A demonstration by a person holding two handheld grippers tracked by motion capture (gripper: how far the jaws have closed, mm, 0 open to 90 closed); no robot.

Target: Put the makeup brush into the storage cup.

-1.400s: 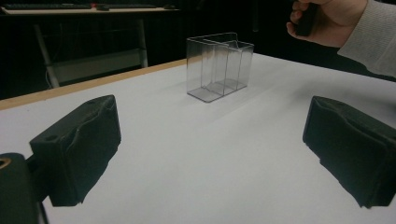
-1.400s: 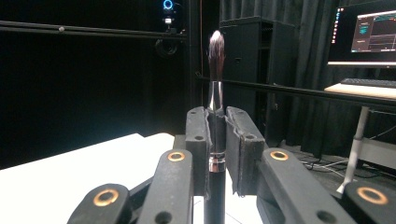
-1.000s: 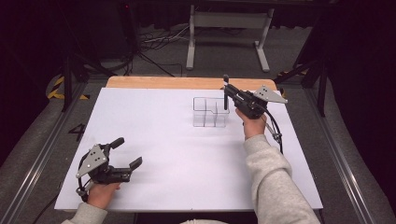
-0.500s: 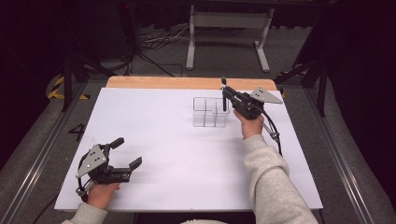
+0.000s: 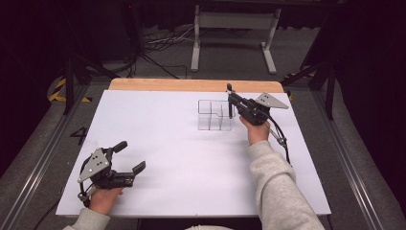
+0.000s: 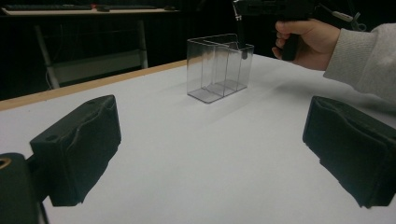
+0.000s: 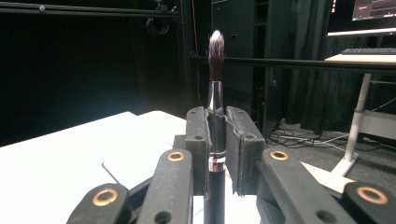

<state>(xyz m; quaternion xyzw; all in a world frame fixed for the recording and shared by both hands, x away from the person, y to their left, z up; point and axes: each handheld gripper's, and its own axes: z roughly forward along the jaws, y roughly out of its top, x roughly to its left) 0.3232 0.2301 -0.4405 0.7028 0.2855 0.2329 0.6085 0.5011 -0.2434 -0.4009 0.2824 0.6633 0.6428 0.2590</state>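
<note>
Right gripper (image 5: pixel 230 98) clamps slim black bristle-up makeup brush (image 7: pixel 215 116) over clear plastic divided organizer (image 5: pixel 215 115) near worktop's far edge, not yet lowered in; left gripper (image 5: pixel 130 155) wide, empty.

clear organizer (image 5: pixel 215 115) mid-table, bare white table (image 5: pixel 191 163) around

Table (image 5: pixel 158 124) with white top, bare wood strip (image 5: pixel 191 85) along far edge. Clear divided organiser (image 5: pixel 214 115) standing upright toward far right, directly on white surface.
</note>
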